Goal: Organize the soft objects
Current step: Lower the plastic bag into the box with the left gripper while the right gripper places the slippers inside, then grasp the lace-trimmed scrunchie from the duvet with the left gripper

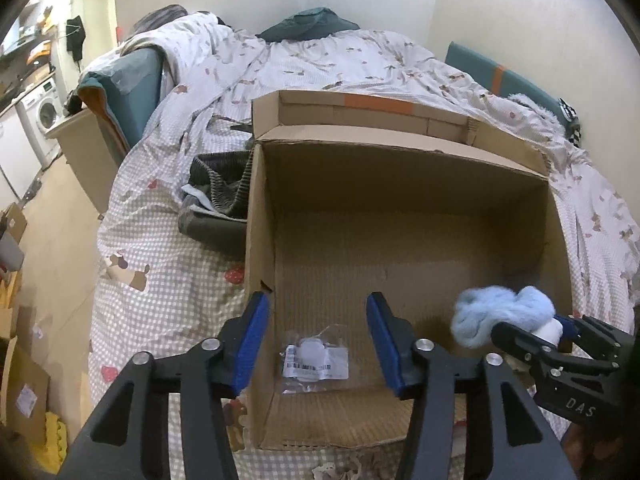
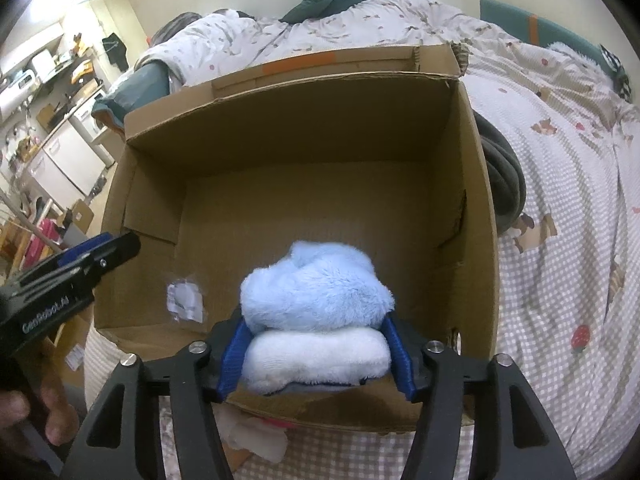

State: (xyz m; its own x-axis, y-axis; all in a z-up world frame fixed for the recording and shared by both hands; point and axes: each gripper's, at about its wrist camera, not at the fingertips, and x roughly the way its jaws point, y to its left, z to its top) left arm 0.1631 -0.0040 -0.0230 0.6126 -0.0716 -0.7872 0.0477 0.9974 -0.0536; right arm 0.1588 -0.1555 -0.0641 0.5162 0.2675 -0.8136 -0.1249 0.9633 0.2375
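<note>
Bed (image 1: 168, 280) | 1 cardboard box (image 1: 400, 152) | 1 plastic packet (image 1: 316, 362) inside at 7 o'clock | left gripper (image 1: 318, 344) jaws wide, empty | right gripper (image 2: 316, 354) jaws holding 1 blue-white plush (image 2: 316, 304)

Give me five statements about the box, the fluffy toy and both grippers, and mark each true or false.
1. The right gripper has a fluffy blue-and-white toy between its fingers. True.
2. The left gripper holds a grey cloth. False: nothing is between its open fingers.
3. A small clear packet lies on the floor of the box. True.
4. The box stands on a wooden table. False: it stands on a bed with a checked cover.
5. The box is full of toys. False: only the packet lies in it; the toy hangs over its near edge.
</note>
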